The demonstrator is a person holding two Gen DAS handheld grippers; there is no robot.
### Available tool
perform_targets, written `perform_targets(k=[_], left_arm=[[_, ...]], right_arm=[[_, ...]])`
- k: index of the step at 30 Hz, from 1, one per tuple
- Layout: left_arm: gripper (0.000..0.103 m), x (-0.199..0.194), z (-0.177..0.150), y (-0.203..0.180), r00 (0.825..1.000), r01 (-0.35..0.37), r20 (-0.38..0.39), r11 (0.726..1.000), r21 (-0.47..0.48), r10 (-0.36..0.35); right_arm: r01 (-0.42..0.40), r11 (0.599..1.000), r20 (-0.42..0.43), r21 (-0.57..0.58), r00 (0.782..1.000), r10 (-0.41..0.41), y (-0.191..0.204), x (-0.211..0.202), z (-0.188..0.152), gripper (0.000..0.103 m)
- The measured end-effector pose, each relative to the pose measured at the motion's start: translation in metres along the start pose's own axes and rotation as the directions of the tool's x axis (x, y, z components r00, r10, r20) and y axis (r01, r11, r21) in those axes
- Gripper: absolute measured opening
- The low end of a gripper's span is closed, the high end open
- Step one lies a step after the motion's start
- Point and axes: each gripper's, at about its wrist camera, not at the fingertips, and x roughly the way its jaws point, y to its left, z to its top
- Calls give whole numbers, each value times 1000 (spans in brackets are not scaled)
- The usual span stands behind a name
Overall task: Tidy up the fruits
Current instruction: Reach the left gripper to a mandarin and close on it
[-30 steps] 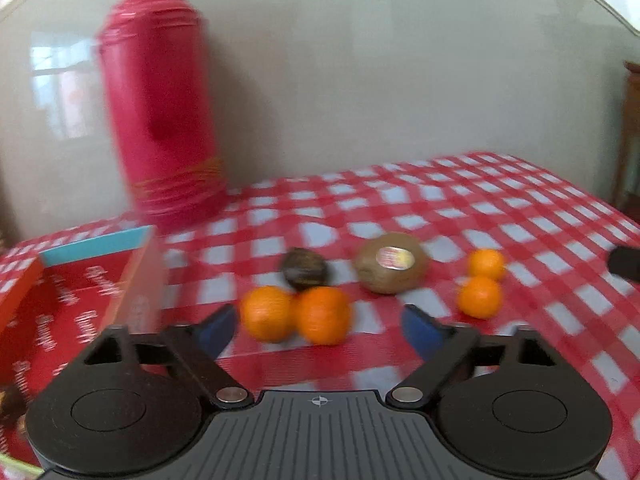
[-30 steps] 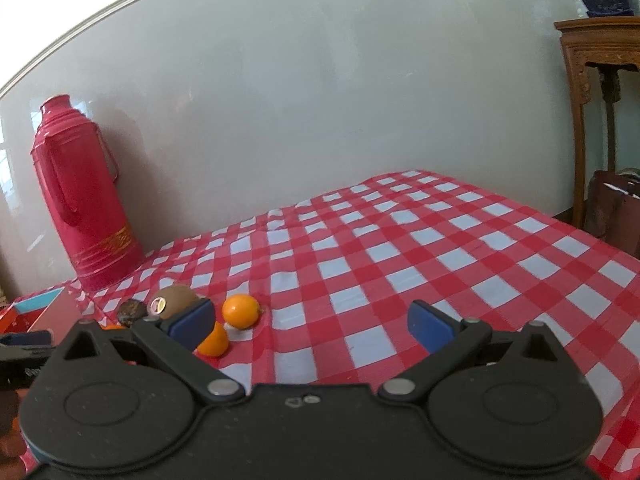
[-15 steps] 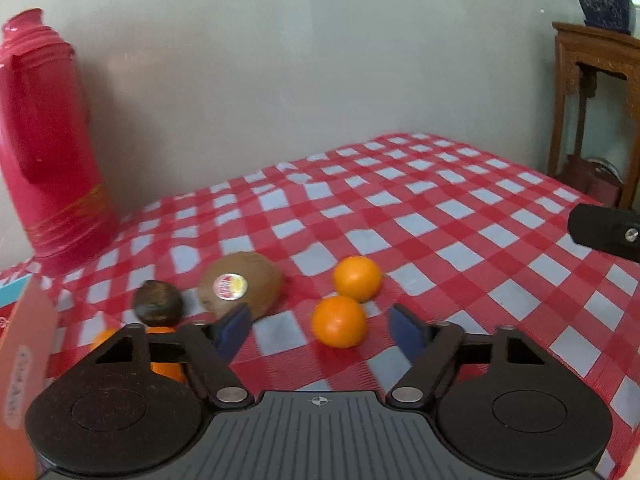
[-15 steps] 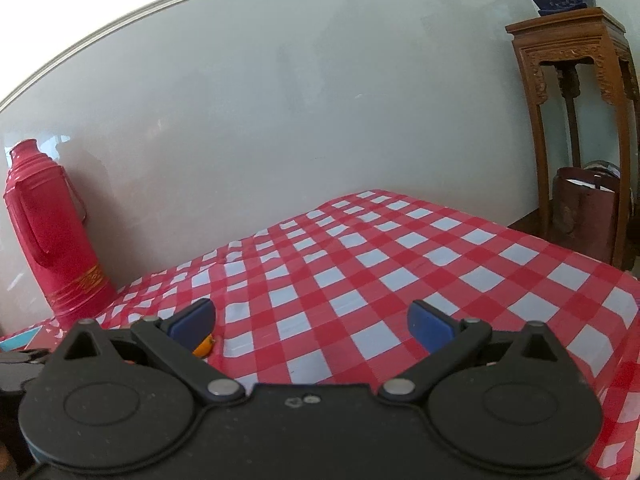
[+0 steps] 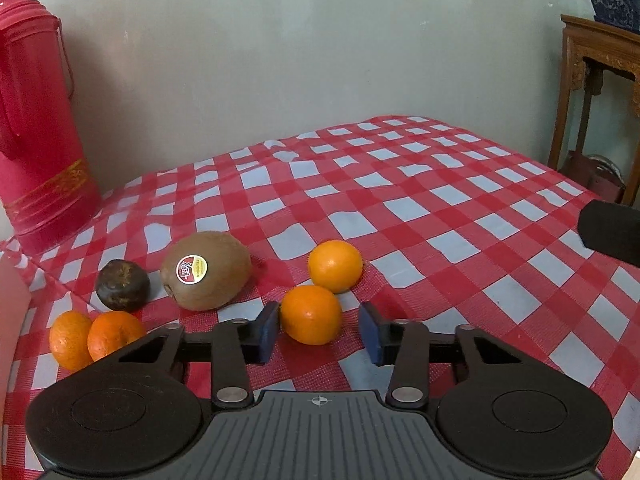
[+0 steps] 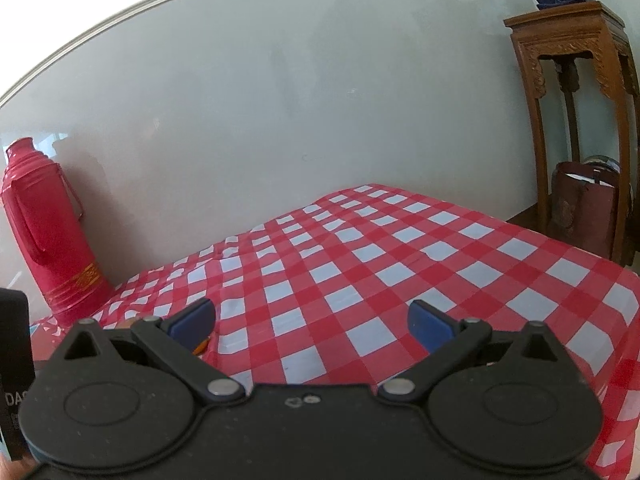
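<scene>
On the red-and-white checked cloth [image 5: 400, 208] lie several fruits. My left gripper [image 5: 318, 332] is low over the cloth and its jaws are closing around the near orange [image 5: 311, 314]. The left pad is almost on the fruit, and a gap remains at the right pad. A second orange [image 5: 335, 266] sits just behind it. To the left are a kiwi [image 5: 206, 270] with a sticker, a dark round fruit [image 5: 123, 285] and two more oranges [image 5: 72, 340]. My right gripper [image 6: 312, 320] hovers open over bare cloth with nothing between its fingers.
A tall red thermos [image 5: 40, 120] stands at the back left against the wall. A pale box edge [image 5: 12, 312] shows at the far left. A carved wooden stand [image 6: 572, 120] and a brown bag [image 6: 584, 208] are beyond the table's right side.
My left gripper swung right, from the two oranges beside the box to the other pair, and its jaws narrowed around the near orange. The right wrist view tilted up, losing the fruits.
</scene>
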Motion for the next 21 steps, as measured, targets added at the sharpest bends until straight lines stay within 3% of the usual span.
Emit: perform_targets(k=[4,21], left_arm=[[34,-1,0,-1,1000,-2,8,1000,5,2],[34,-10,0,4,1000,-1,19,1000,-32,2]], right_arm=[[-1,1000,-2,-2,1000,1,1,1,0,97],[2,1000,-3,8,1000,-2,1,1,0,97]])
